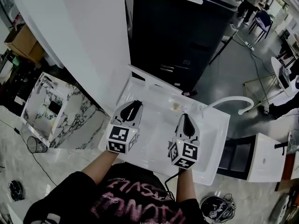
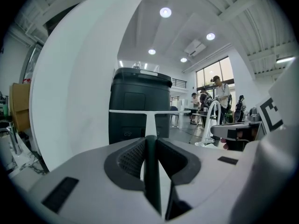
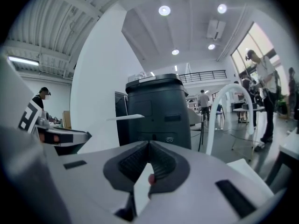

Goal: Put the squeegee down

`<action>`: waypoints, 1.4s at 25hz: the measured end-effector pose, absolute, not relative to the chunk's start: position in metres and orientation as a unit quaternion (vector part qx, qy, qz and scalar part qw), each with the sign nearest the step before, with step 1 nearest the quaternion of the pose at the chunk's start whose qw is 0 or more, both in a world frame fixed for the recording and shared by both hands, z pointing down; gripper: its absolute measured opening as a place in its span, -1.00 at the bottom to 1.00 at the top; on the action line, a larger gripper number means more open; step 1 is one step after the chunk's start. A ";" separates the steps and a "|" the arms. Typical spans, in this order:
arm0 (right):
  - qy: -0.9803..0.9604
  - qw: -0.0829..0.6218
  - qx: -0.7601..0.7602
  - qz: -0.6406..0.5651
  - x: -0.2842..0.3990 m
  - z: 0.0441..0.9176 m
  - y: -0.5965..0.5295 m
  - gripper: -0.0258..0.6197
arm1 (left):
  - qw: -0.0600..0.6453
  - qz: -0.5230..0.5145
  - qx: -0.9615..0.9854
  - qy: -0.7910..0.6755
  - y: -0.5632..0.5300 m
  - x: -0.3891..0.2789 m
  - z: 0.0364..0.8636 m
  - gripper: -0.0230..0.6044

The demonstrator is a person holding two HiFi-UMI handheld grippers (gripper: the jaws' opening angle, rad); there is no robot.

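Observation:
The squeegee (image 2: pixel 150 118) is white and T-shaped, with its thin blade level and its stem running down into my left gripper (image 2: pixel 150 140). That gripper is shut on the stem and holds it out over the white sink (image 1: pixel 212 125). In the right gripper view the blade (image 3: pixel 125 117) shows at the left, above the left gripper. In the head view the left gripper (image 1: pixel 135 104) hangs over the sink's left half, and the squeegee is hard to pick out against the white. My right gripper (image 1: pixel 187 117) (image 3: pixel 149 144) hovers over the sink's middle, jaws together with no object in them.
A white arched faucet (image 1: pixel 232 101) (image 3: pixel 223 118) stands at the sink's right rear. A tall black machine (image 1: pixel 182 31) stands behind the sink and a broad white column (image 1: pixel 84 41) to its left. People stand far off at the right.

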State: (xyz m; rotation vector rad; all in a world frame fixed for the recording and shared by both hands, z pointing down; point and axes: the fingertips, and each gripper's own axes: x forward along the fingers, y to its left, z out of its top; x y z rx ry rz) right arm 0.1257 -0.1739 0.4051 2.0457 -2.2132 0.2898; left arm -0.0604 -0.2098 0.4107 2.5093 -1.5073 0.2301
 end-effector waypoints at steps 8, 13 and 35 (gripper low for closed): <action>-0.728 0.056 0.676 0.100 0.137 0.411 -0.177 -0.85 | 0.110 0.086 0.844 -0.518 -0.218 -0.058 0.419 -0.66; -0.729 0.059 0.674 0.107 0.142 0.416 -0.184 -0.85 | 0.115 0.091 0.842 -0.519 -0.223 -0.055 0.426 -0.66; -0.717 0.079 0.673 0.163 0.155 0.474 -0.186 -0.85 | 0.158 0.138 0.829 -0.519 -0.232 -0.042 0.486 -0.66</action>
